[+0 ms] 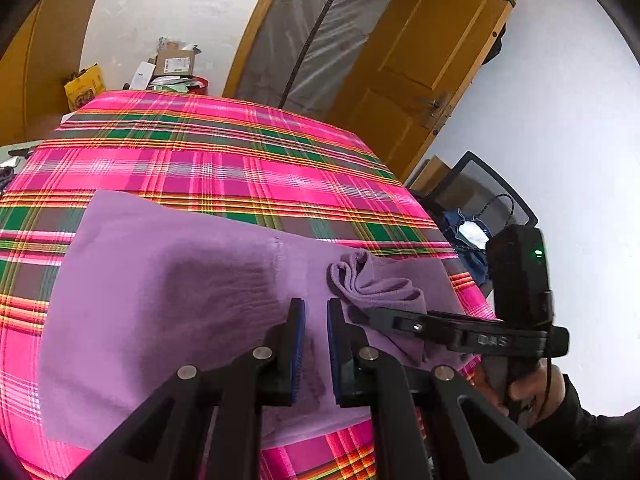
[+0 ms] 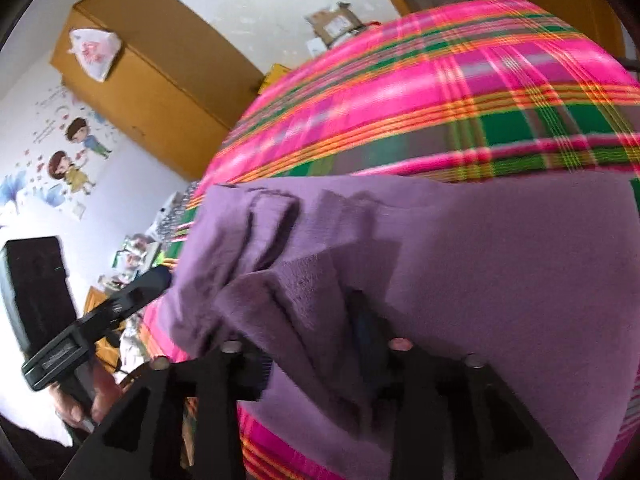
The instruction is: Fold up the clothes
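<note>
Plaid cloth (image 1: 224, 168) covered the worktop, giving the purple garment (image 1: 168, 280) a flat bed for folding. Right gripper (image 2: 316, 344), jaws parted, straddled its bunched sleeve (image 2: 288, 300); left gripper (image 1: 316, 344) hovered narrowly apart, empty.

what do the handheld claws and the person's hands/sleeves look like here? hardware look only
Both claws are matte black plastic with angular cut-out arms and round silver pivot pins. The left claw has blue ribbed pads on its fingers. The right claw, seen from the side, carries pale embossed lettering, a boxy black module with a green LED, and a thin black cable. The right hand shows a dark sleeve.
</note>
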`<state>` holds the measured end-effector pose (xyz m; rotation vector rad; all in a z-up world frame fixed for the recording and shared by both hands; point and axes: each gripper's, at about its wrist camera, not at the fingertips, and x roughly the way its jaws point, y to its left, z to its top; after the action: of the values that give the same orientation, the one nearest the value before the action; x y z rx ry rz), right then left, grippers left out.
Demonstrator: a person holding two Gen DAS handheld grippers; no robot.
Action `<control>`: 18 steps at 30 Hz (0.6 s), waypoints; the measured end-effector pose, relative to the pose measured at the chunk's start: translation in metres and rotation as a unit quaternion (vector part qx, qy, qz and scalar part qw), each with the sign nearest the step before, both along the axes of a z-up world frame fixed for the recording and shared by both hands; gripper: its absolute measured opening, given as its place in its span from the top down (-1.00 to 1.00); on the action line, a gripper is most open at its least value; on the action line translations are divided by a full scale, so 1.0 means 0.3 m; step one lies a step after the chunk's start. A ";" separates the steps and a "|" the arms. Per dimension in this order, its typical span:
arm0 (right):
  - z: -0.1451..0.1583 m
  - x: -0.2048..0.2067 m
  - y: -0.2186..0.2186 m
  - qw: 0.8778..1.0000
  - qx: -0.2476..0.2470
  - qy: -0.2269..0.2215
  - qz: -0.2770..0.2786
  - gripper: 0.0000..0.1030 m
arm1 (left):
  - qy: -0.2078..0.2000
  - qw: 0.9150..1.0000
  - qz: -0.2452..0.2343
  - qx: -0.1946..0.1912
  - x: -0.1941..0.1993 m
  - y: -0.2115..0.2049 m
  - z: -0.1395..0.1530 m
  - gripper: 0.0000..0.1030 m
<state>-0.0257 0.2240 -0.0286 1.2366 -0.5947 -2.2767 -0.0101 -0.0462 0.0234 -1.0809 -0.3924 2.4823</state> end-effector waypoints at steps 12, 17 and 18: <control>-0.005 0.073 -0.087 0.996 -0.009 0.001 0.092 0.09 | -0.001 1.000 0.005 0.004 0.002 -0.010 -0.001 0.80; 0.001 0.103 -0.083 0.995 -0.013 0.008 0.099 0.09 | -0.016 1.000 -0.017 0.001 -0.003 0.048 -0.023 0.79; 0.010 0.110 -0.069 0.995 -0.015 0.014 0.095 0.09 | -0.019 1.000 -0.021 0.000 -0.004 0.058 -0.027 0.77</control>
<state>0.0074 0.2033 -0.0256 1.1908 -0.4782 -2.1172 -0.0112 -0.0288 0.0152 -1.1259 -0.3779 2.4274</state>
